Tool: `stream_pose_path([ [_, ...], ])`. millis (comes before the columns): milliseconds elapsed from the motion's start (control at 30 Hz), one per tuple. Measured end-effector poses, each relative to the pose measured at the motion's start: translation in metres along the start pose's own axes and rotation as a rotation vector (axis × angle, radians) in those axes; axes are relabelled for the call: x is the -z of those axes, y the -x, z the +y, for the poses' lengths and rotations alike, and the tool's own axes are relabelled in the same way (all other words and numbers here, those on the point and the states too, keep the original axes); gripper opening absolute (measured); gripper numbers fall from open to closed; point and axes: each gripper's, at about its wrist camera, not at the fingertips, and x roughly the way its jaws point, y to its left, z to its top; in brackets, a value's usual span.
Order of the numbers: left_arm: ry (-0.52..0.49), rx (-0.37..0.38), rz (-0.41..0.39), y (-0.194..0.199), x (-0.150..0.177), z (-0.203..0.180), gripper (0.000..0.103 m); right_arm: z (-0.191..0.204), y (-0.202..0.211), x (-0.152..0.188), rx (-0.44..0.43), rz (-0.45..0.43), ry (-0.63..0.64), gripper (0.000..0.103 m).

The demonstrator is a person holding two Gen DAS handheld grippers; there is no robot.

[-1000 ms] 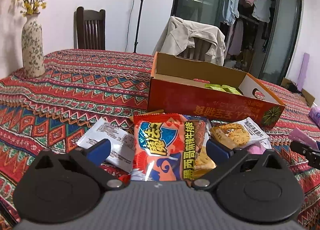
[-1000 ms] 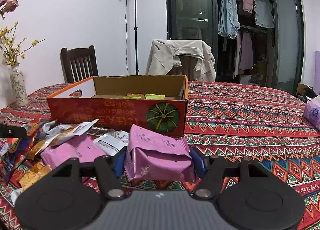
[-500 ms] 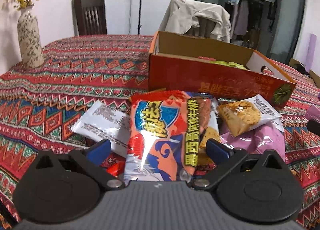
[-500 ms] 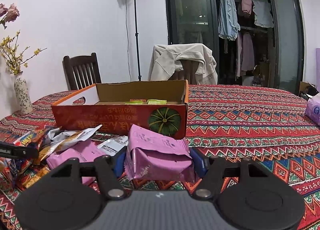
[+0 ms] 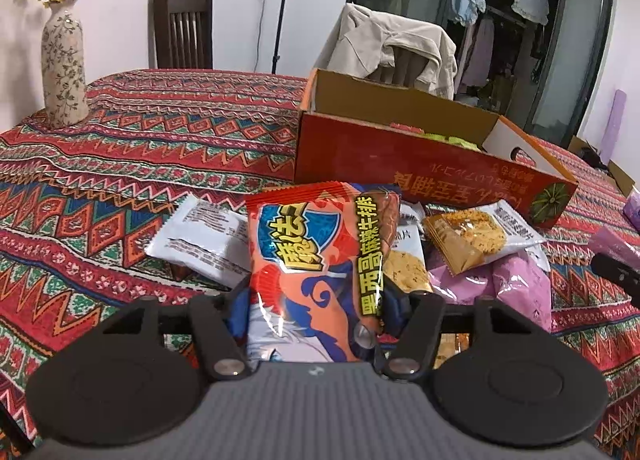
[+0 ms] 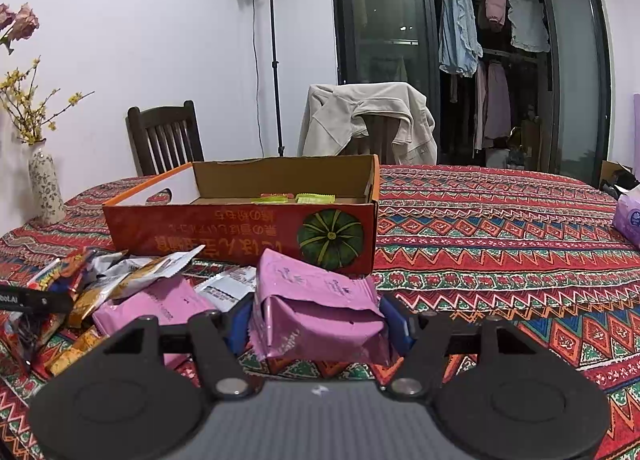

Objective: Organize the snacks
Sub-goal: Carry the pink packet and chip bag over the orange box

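An orange and blue snack bag [image 5: 316,248] stands between the fingers of my left gripper [image 5: 316,306]. Its jaws are closing and the blue pads press on the bag's two sides. My right gripper [image 6: 318,324] is shut on a pink snack packet [image 6: 316,308], held just above the tablecloth in front of the red cardboard box [image 6: 240,232]. The open box [image 5: 420,163] has a few green and pink packets inside. More snacks lie in a pile before the box: a white packet [image 5: 196,240], a biscuit packet [image 5: 472,240] and another pink packet [image 6: 156,304].
A patterned cloth [image 6: 500,227] covers the table. A flower vase [image 5: 64,71] stands at the far left. Two chairs are behind the table, one draped with a beige jacket [image 6: 368,119]. A purple tissue pack [image 6: 628,215] lies at the right edge.
My left gripper's fingers have come in from wide apart onto the orange snack bag, which now stands closer and more upright. The right gripper still holds the pink packet in place.
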Motion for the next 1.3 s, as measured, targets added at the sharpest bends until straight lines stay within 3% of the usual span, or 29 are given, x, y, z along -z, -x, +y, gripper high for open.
stream_pose_path([
  [333,-0.024,0.045,-0.07,0.026,-0.018,-0.008,0.062,0.004,0.007,-0.012,-0.012,-0.034,0.007,0.065],
  [733,-0.065,0.095,-0.148,0.028,-0.077,-0.043,0.062,0.013,0.005,-0.063,-0.038,-0.08,-0.002,0.065],
  [967,-0.052,0.098,-0.186,0.011,-0.118,-0.062,0.062,0.016,-0.022,-0.101,-0.016,-0.094,-0.012,0.065],
  [1300,-0.008,0.058,-0.166,-0.056,-0.161,-0.072,0.062,0.012,-0.09,-0.139,0.009,-0.075,-0.047,0.065],
])
